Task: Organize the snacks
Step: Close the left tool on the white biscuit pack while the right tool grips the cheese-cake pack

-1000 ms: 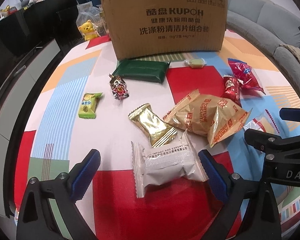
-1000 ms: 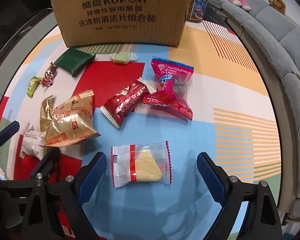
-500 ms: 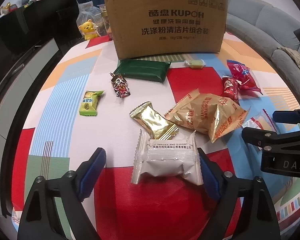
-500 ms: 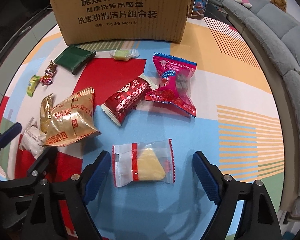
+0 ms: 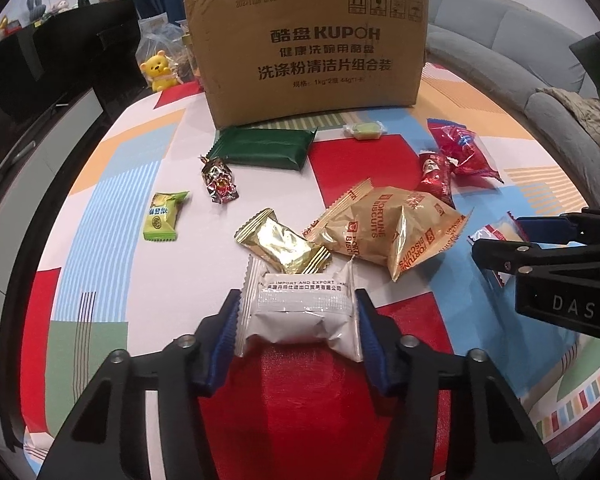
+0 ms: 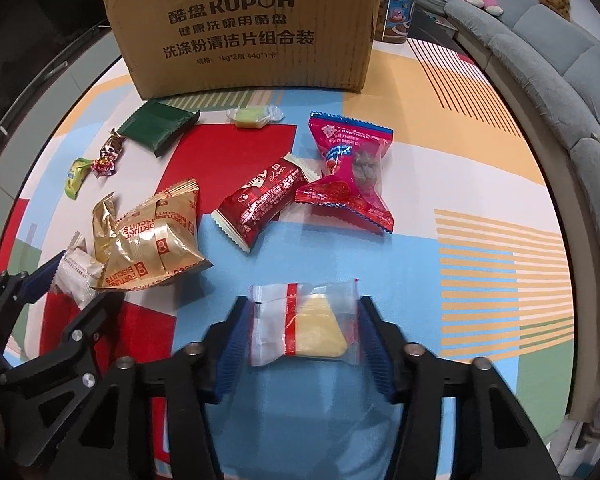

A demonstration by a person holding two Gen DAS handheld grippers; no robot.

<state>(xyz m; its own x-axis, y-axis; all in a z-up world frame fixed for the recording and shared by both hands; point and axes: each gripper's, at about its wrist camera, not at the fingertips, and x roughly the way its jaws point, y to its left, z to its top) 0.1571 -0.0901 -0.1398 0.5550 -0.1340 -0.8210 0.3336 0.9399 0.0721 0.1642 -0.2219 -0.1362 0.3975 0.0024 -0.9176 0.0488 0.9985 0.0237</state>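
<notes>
Here the left gripper (image 5: 299, 322) has just been closing, and its blue pads now press both sides of the white snack packet (image 5: 300, 312). The right gripper (image 6: 303, 330) has closed the same way on the clear packet with a yellow wedge (image 6: 314, 330). A gold wrapper (image 5: 283, 247) touches the white packet's far edge, perhaps overlapping it. Beyond lie fortune biscuit bags (image 5: 392, 232), red packets (image 6: 268, 200) and a green bar (image 5: 264, 147), before a cardboard box (image 5: 306, 48). The tablecloth (image 5: 100, 216) is colourful; a grey sofa (image 6: 540, 60) curves at right.
</notes>
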